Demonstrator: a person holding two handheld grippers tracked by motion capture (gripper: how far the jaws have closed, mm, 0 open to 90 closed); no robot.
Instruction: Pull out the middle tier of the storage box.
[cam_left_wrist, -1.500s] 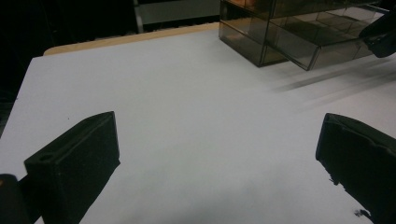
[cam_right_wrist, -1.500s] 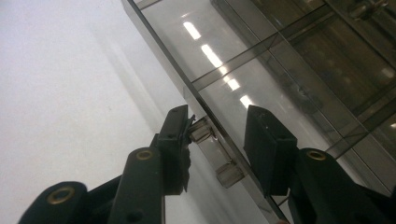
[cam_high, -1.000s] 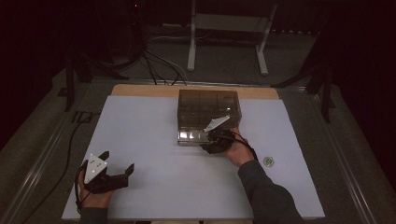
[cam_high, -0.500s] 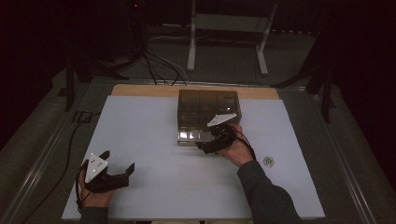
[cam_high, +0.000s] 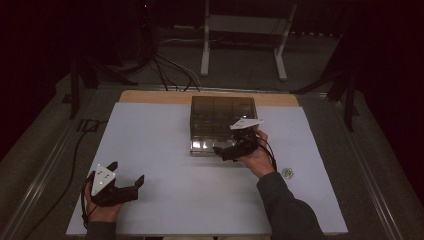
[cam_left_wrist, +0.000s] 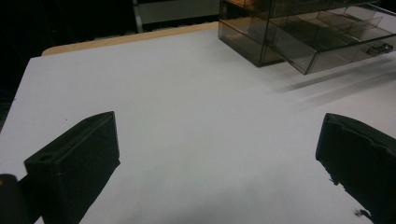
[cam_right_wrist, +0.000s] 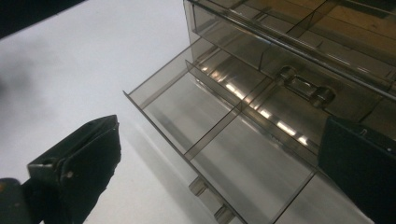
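Note:
A smoky clear drawer box (cam_high: 222, 112) stands at the middle back of the white table (cam_high: 165, 130). Its bottom drawer (cam_right_wrist: 224, 140) is pulled out a little, with dividers inside and nothing in its compartments. Over that drawer's front right corner hovers my right gripper (cam_high: 227, 147), open. Its jaws have just been opening and grip nothing; the drawer's handle (cam_right_wrist: 219, 212) lies below them. An upper drawer's handle (cam_right_wrist: 306, 88) sits behind. My left gripper (cam_high: 127, 172) rests open at the table's front left, jaws wide over bare table (cam_left_wrist: 201, 116).
A small round green-and-white object (cam_high: 287, 173) lies on the table to the right of the right hand. A wooden strip (cam_high: 150, 96) edges the table's back. Cables and a stand's legs (cam_high: 207, 60) are on the floor beyond.
The right gripper's jaws have spread apart at the drawer's front, and the hand has shifted slightly. The left gripper has stayed in place.

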